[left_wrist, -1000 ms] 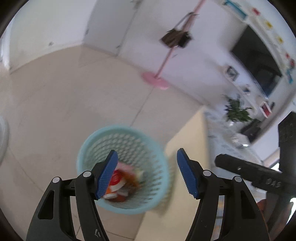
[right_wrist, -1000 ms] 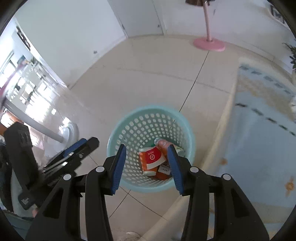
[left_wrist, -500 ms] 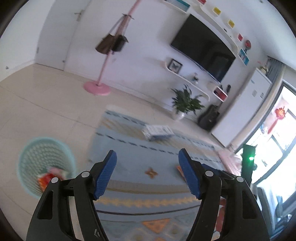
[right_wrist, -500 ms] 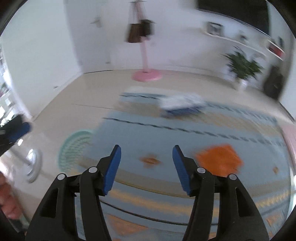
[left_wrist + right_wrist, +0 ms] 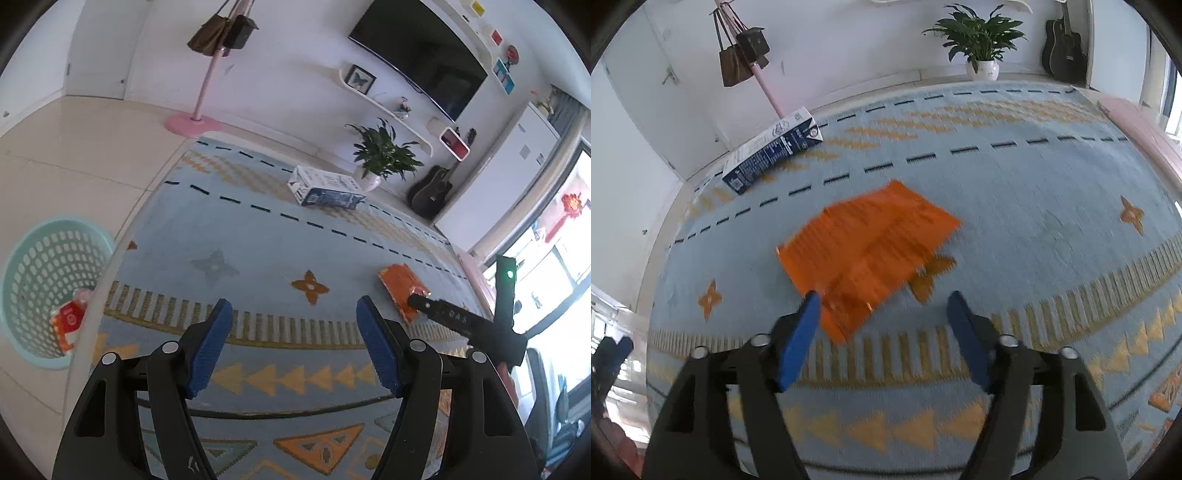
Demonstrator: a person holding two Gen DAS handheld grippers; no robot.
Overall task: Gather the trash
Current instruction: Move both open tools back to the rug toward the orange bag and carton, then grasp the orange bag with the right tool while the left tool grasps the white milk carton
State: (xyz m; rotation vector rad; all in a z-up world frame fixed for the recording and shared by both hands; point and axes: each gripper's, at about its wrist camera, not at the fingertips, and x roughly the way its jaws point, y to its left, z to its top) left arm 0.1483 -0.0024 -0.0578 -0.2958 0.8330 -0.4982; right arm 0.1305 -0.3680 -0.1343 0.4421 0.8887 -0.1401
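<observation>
At the far left, off the rug's [image 5: 266, 236] edge on the tile floor, the mint basket [image 5: 22, 258] already holds a red-and-white wrapper [image 5: 68, 319]. The left gripper [image 5: 295, 347] hangs spread and empty. The orange packet [image 5: 868, 247] lies flat just ahead of the right gripper [image 5: 882, 339], also spread, its long axis running up and right; the right hand is clearly nearer. Beyond lies a blue-and-white carton [image 5: 772, 149].
</observation>
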